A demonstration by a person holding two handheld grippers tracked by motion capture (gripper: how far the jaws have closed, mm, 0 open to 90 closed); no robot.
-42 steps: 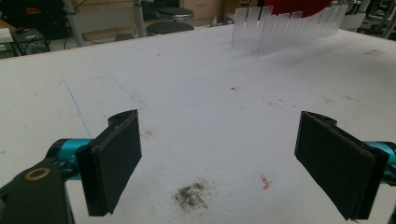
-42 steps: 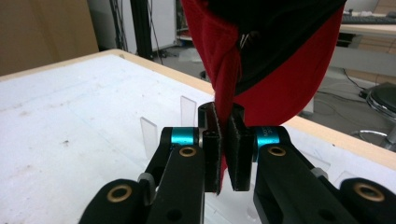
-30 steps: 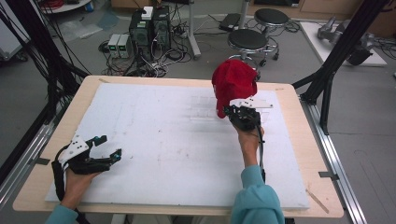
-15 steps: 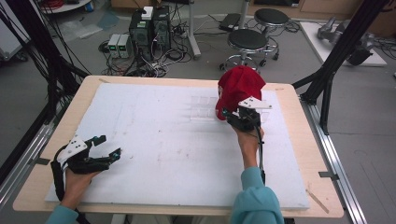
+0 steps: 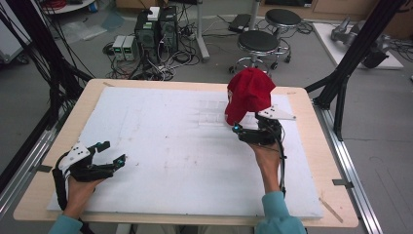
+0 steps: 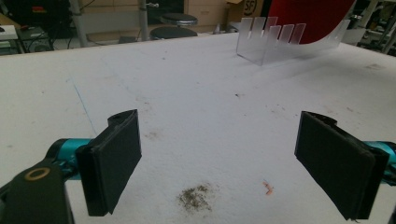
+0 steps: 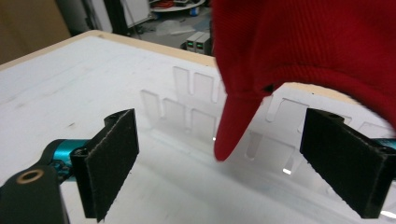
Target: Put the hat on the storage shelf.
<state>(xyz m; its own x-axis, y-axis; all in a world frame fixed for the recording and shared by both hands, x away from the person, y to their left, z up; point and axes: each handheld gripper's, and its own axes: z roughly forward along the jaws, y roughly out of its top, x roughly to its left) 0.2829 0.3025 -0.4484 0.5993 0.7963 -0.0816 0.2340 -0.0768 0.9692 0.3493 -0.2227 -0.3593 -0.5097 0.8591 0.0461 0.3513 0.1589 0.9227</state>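
A red cap [image 5: 248, 92] sits on a clear acrylic stand [image 5: 212, 113] at the far right of the white board. My right gripper [image 5: 246, 127] is just in front of the cap and open, its jaws having just been opening. In the right gripper view the cap's brim [image 7: 231, 126] hangs down between the two black pads [image 7: 112, 158] without touching either, and the slotted stand [image 7: 196, 112] is behind it. My left gripper [image 5: 114, 152] rests open on the board near the front left. Its view shows wide-apart jaws around bare board [image 6: 224, 163], with the stand [image 6: 275, 39] and cap [image 6: 308, 18] far off.
The white foam board [image 5: 170, 156] covers a wooden table [image 5: 311, 146]. Black frame legs [image 5: 350, 63] stand at the table's right and left sides. Stools [image 5: 260, 41] and computer boxes [image 5: 156, 29] are on the floor beyond the far edge.
The right gripper's jaws have opened and let go of the cap's brim, and that hand has drawn back a little toward the person. The cap shifted slightly right. The left gripper has stayed put.
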